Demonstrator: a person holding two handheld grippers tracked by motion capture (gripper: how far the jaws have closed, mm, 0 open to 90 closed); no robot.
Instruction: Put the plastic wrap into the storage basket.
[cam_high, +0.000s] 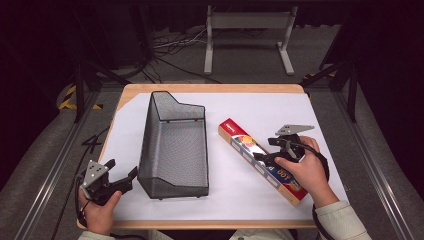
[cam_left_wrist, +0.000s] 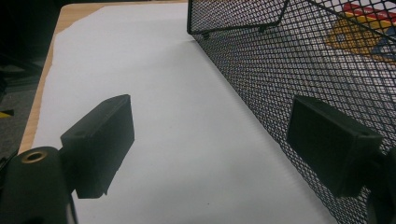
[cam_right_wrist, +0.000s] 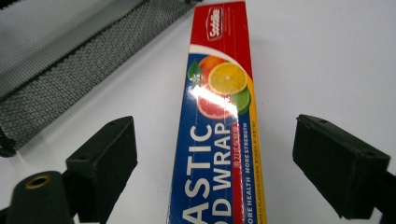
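A long plastic wrap box (cam_high: 260, 160) with citrus pictures lies flat on the white mat, right of centre. My right gripper (cam_high: 272, 150) hovers over its middle, open; in the right gripper view the box (cam_right_wrist: 219, 135) runs between the two spread jaws without touching them. A black wire mesh basket (cam_high: 175, 145) stands left of centre. My left gripper (cam_high: 122, 175) rests at the front left, open, its right jaw close to the basket's mesh wall (cam_left_wrist: 299, 70). Nothing sits between its jaws.
The white mat (cam_high: 260, 107) covers a wooden table (cam_high: 210, 88). Behind the table are cables and a grey metal stand (cam_high: 247, 37) on the floor. Bare mat lies left of the basket (cam_left_wrist: 163, 107) and at the far right.
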